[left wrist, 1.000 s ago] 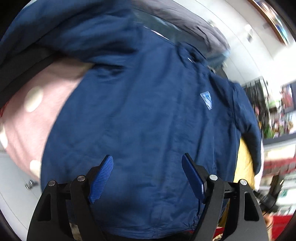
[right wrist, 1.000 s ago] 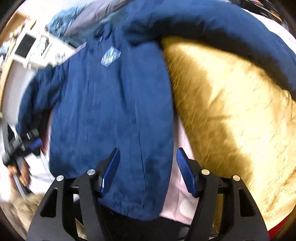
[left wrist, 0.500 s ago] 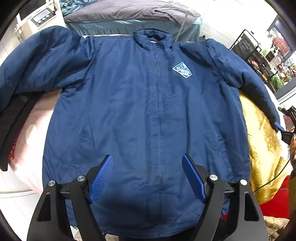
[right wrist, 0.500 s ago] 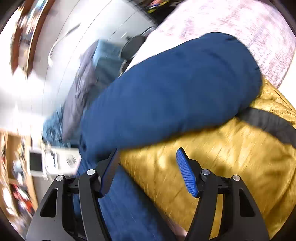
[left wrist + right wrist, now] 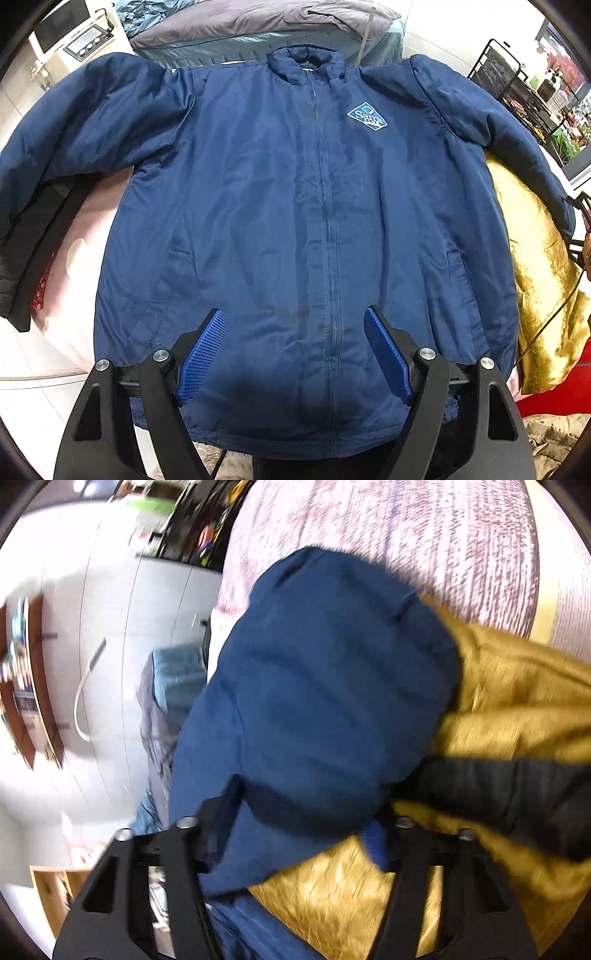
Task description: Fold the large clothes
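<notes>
A dark blue zip-up jacket [image 5: 295, 221] lies flat, front up, with both sleeves spread and a diamond badge [image 5: 367, 116] on its chest. My left gripper [image 5: 293, 312] hovers open over the lower front near the zip, with nothing between its blue pads. In the right wrist view the puffy end of the jacket's sleeve [image 5: 325, 686] fills the gap of my right gripper [image 5: 301, 812]. Its jaws are closing on the sleeve. The right pad [image 5: 373, 843] presses the cloth; the other pad is hidden behind it.
A shiny gold garment [image 5: 535, 266] lies under the jacket's right sleeve, and a black garment [image 5: 33, 236] under the left one. A pink spotted cover [image 5: 74, 266] is beneath. Grey and teal clothes [image 5: 258, 29] are piled at the back. A wire rack [image 5: 509, 74] stands far right.
The left wrist view rolled until the jacket sits upright and centred. My right gripper swung from the jacket's body to the sleeve end, and its jaws narrowed around the sleeve.
</notes>
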The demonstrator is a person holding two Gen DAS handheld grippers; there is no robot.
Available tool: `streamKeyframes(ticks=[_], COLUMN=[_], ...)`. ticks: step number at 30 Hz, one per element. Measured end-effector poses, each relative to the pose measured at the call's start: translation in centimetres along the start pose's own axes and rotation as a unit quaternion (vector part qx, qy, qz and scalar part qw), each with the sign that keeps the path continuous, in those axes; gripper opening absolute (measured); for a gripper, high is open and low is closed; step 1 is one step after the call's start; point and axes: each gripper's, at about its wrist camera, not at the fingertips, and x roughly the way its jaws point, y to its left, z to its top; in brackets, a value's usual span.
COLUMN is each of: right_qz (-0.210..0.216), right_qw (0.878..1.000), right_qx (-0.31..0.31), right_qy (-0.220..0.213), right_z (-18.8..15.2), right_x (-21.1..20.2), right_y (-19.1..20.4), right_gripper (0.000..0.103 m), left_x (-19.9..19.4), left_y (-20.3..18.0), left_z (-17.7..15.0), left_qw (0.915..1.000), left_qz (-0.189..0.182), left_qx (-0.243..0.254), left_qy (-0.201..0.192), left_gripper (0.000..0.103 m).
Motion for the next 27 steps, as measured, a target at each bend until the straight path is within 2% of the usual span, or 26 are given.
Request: streamKeyframes(ticks=[2, 4, 10, 15, 18, 20, 23, 27], right_qz=[0.008, 0.019, -0.006, -0.027, -0.043, -0.035, -0.025, 0.009], right_qw=[1.0, 1.0, 0.995, 0.983, 0.961, 0.944, 0.911, 0.863], right_qx=[-0.001, -0.007, -0.09, -0.169, -0.255, -0.309, -0.397, -0.498], right_qy=[-0.003, -0.008, -0.033, -0.062, -0.097, -0.107, -0.109, -0.079], right_z=[0.5, 0.9, 1.0, 0.1, -2.3, -4.5, -8.9, -16.6], right_x=[-0.4, -0.8, -2.2, -3.7, -4.9, -5.3, -5.7, -5.0], right_y=[-0.3, -0.1, 3.0, 7.3, 12.1, 15.4, 20.6, 26.9], right_gripper=[0.022, 0.017, 0.013, 0.012, 0.012, 0.012, 0.012, 0.012], left_x=[-0.1, -0.1, 0.1, 0.2, 0.3, 0.3, 0.1, -1.4], left_y=[0.1, 0.3, 0.6, 0.9, 1.4, 2.2, 3.4, 6.1], left_z=[-0.1, -0.2, -0.2, -0.1, -0.1, 0.1, 0.5, 2.4], left_qw=[1.0, 1.0, 1.0, 1.0, 1.0, 0.9999, 0.9996, 0.9986], left_qz=[0.003, 0.005, 0.004, 0.001, -0.001, -0.004, -0.009, -0.001], left_qx=[-0.002, -0.004, -0.008, -0.002, -0.007, -0.015, -0.027, -0.04], left_qy=[0.0, 0.0, 0.003, 0.002, 0.001, -0.002, -0.006, -0.034], left_gripper=[0.076, 0.076, 0.076, 0.076, 0.076, 0.076, 0.076, 0.076])
